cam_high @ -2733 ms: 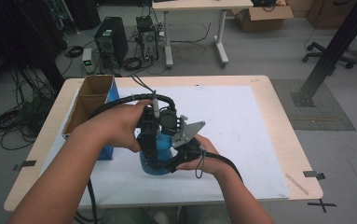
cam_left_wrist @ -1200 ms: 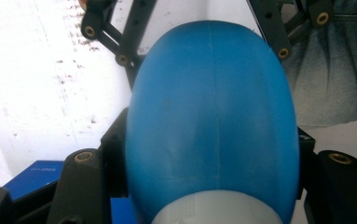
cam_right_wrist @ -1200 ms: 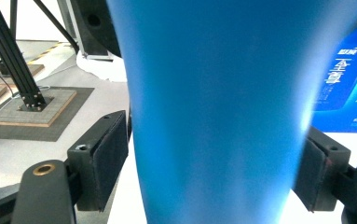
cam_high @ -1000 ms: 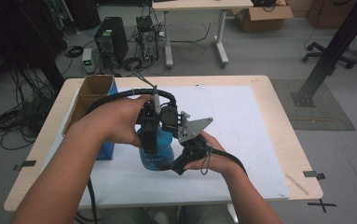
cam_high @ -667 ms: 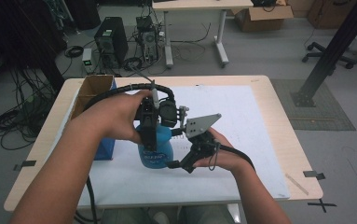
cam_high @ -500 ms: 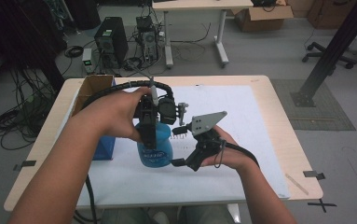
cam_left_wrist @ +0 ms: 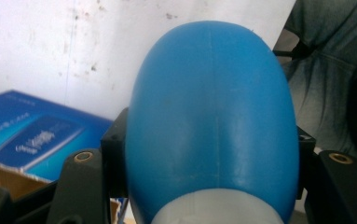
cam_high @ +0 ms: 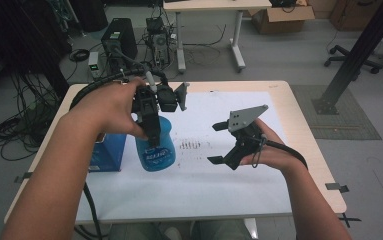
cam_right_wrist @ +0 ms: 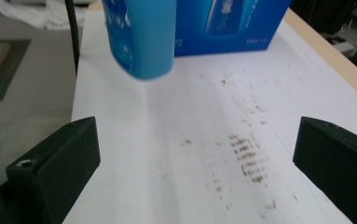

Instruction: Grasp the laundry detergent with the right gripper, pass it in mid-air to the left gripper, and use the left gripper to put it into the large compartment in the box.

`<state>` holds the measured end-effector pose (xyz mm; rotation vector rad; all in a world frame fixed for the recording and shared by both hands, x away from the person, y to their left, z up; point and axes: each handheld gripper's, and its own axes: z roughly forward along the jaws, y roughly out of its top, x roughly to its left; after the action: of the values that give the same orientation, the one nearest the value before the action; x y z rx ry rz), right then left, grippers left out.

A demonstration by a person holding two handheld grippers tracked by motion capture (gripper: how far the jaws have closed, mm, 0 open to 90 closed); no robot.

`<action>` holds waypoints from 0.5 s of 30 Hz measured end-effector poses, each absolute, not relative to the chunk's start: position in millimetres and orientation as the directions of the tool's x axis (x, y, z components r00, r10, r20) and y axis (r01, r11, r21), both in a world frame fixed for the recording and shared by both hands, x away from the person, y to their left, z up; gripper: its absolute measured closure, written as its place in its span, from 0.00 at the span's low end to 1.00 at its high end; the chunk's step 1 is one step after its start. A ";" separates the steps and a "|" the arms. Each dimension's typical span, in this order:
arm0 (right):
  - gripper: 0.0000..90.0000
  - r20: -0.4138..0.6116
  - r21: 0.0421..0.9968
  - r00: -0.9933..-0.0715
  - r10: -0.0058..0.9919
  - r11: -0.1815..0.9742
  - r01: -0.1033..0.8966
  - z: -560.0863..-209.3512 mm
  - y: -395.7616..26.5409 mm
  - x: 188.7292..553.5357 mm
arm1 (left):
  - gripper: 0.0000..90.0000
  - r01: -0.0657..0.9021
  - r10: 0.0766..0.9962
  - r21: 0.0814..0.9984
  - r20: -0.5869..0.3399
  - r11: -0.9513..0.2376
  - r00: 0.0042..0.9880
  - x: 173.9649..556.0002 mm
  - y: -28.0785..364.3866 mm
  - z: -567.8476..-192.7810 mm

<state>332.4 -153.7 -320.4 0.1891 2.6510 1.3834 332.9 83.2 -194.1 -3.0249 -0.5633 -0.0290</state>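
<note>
**Left gripper holds the blue bottle up; right gripper stands wide apart beside it**

High view: the left gripper (cam_high: 151,131) is clamped on the upper part of a blue bottle (cam_high: 155,150), which hangs upright below it, over the left half of the white sheet (cam_high: 214,190) that covers the table (cam_high: 309,145). The left hand (cam_high: 110,107) grasps the gripper from above, and its black cable (cam_high: 99,85) loops back over the forearm. A blue box (cam_high: 106,152) sits just beside the bottle, at the sheet's left edge. To the right of the bottle, and apart from it, the right gripper (cam_high: 218,142) is turned towards it with its jaws spread wide and nothing between them; they have just been opening. The right hand (cam_high: 269,150) holds it above the sheet, with the grey plate (cam_high: 246,117) on top. A patch of small dark marks (cam_high: 191,146) lies on the sheet between bottle and right gripper.

Left gripper view: the bottle's (cam_left_wrist: 213,121) rounded blue body sits between the two black jaws, which press on both its sides. The box (cam_left_wrist: 27,135) and the sheet (cam_left_wrist: 50,46) lie behind it.

Right gripper view: the two black jaws stand far apart at the lower corners, empty. Ahead, the bottle's (cam_right_wrist: 141,37) lower end hangs clear of the sheet (cam_right_wrist: 167,140), with the box (cam_right_wrist: 232,25) behind it and the marks (cam_right_wrist: 246,158) nearer the jaws.
</note>
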 end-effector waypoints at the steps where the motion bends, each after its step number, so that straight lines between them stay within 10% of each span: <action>1: 0.01 -0.078 0.811 -0.981 0.176 0.584 0.041 -318.6 -155.2 333.0 | 0.43 0.375 0.374 -0.060 0.031 -0.925 0.927 334.3 84.6 -192.5; 15: 0.02 -0.108 0.658 -0.978 0.181 0.750 0.066 -310.2 -172.6 340.4 | 0.43 0.642 0.642 -0.032 0.010 -0.766 0.767 354.1 115.8 -166.7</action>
<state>340.4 -172.6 -310.2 0.1980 2.7827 1.0373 354.1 115.8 -166.7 -2.9212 -1.0609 0.0029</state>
